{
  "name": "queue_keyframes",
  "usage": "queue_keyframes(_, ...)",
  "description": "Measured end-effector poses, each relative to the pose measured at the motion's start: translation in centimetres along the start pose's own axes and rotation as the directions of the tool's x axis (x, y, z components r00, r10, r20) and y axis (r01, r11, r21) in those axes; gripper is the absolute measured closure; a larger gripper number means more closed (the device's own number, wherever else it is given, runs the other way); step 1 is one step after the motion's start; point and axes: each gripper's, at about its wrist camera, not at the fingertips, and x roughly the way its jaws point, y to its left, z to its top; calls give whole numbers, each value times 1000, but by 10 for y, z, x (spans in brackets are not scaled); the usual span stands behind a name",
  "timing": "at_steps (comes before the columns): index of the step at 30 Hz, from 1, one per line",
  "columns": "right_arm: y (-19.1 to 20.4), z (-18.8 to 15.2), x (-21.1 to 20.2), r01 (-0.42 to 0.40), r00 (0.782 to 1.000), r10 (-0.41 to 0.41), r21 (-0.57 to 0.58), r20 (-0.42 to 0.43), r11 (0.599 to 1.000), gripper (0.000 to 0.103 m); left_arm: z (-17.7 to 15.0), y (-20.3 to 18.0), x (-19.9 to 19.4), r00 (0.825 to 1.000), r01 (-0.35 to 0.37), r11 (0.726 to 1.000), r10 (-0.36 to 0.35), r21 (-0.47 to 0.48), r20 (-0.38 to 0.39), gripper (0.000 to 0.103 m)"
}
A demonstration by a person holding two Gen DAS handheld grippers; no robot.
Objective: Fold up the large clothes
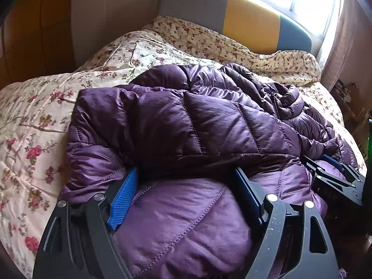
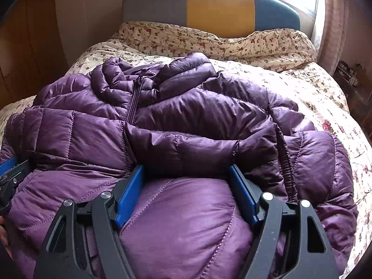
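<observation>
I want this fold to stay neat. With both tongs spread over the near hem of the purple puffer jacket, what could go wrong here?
1. The slick, puffy purple puffer jacket may slide from the left tongs or right tongs, which stand open.
2. Its loosely bunched collar could shift and skew the fold.
3. The rumpled floral duvet may drag along.

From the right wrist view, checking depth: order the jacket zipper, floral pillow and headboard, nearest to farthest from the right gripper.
From the right gripper:
1. Jacket zipper, ahead, slightly left.
2. Floral pillow, at the bed's head.
3. Headboard, behind the pillow.
</observation>
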Motion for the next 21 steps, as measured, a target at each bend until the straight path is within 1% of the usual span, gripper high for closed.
queue_keyframes(1, -1, 2, -3, -4, 1000, 4, 0, -5, 1000, 25, 1, 0, -6, 1000, -13, 1000, 13, -2, -4, 19)
queue_keyframes(2, -3, 4, -8, -13, 1000, 13, 0, -7, 1000, 21, 1, 0, -12, 1000, -12, 1000, 12, -5, 0, 19)
queue_keyframes(3, -5, 5, -15, -20, 1000, 20, 6, 0, 1000, 16, -1, 1, -22, 1000, -11, 1000, 11, -5, 14, 19)
queue_keyframes(4, -8, 5, -23, -26, 1000, 25, 13, 12, 1000, 14, -4, 1, -32, 999, -20, 1000, 20, -3, 27, 17)
queue_keyframes(7, -15, -1, -47, -41, 998, 40, 31, 42, 999, 12, -16, 4, -56, 998, -30, 999, 31, -13, 47, 17)
queue_keyframes(10, -20, -14, -71, -74, 996, 72, 30, 56, 997, 11, -30, 0, -82, 997, -32, 999, 33, -14, 73, 17)
queue_keyframes(12, -19, -27, -80, -72, 997, 71, 17, 29, 997, 11, -42, -6, -99, 995, -35, 999, 35, 1, 97, 17)
queue_keyframes(16, -22, -52, -95, -75, 997, 75, 4, 3, 997, 11, -60, -16, -123, 990, -30, 999, 26, 29, 139, 17)
queue_keyframes(21, -37, -80, -109, -70, 996, 70, 8, -48, 998, 11, -80, -22, -146, 987, -23, 999, 17, 35, 159, 17)
